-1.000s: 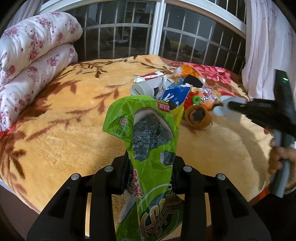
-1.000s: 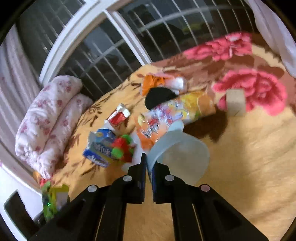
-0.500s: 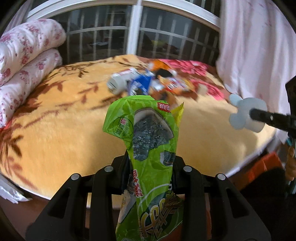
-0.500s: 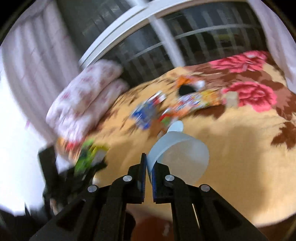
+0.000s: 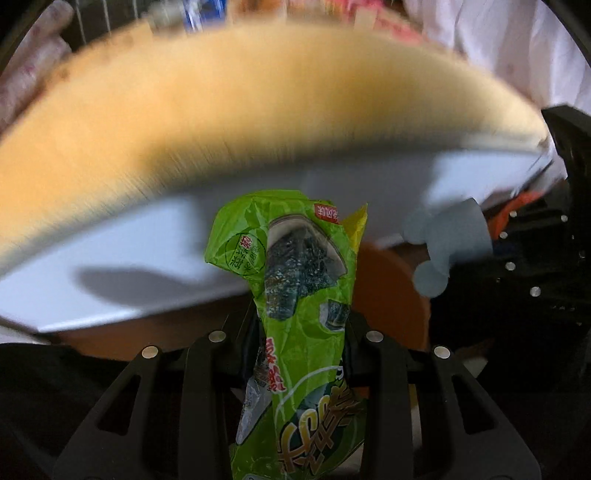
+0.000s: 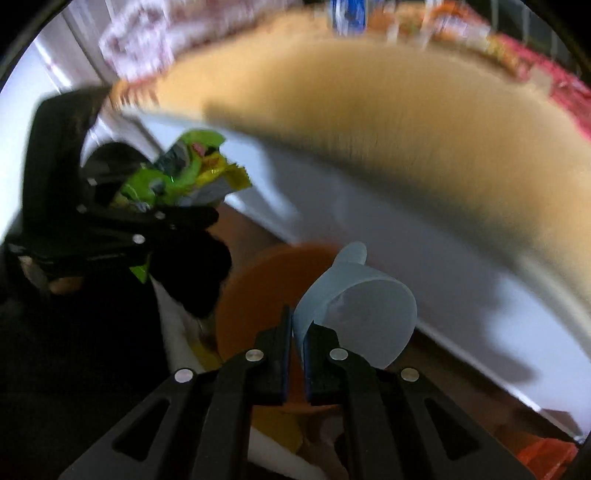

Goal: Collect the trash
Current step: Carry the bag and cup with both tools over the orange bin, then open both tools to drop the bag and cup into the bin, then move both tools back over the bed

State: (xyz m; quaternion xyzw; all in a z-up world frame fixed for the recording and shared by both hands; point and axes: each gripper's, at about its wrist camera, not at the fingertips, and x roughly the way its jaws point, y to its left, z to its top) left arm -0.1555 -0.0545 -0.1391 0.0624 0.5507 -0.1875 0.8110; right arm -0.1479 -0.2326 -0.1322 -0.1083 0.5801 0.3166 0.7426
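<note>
1. The left hand-held gripper [image 5: 295,328] is clamped on a crumpled green snack wrapper [image 5: 295,288], which stands up between its fingers.
2. The right hand-held gripper [image 6: 298,328] pinches the rim of a pale translucent plastic cup [image 6: 358,314] — its open mouth faces the camera.
3. Both tools are tipped down past the near edge of the bed [image 6: 369,122], over an orange bin [image 6: 266,288] on the floor. The frames are motion-blurred.
4. In the right view the left tool sits to the left and slightly farther off, apart from the cup.
5. More litter [image 6: 347,14] lies at the far side of the bed, too blurred to name.
6. Judgement: the step is dropping both pieces — centre each over the bin opening before loosening, since the light wrapper could drift or cling to a finger pad.
</note>
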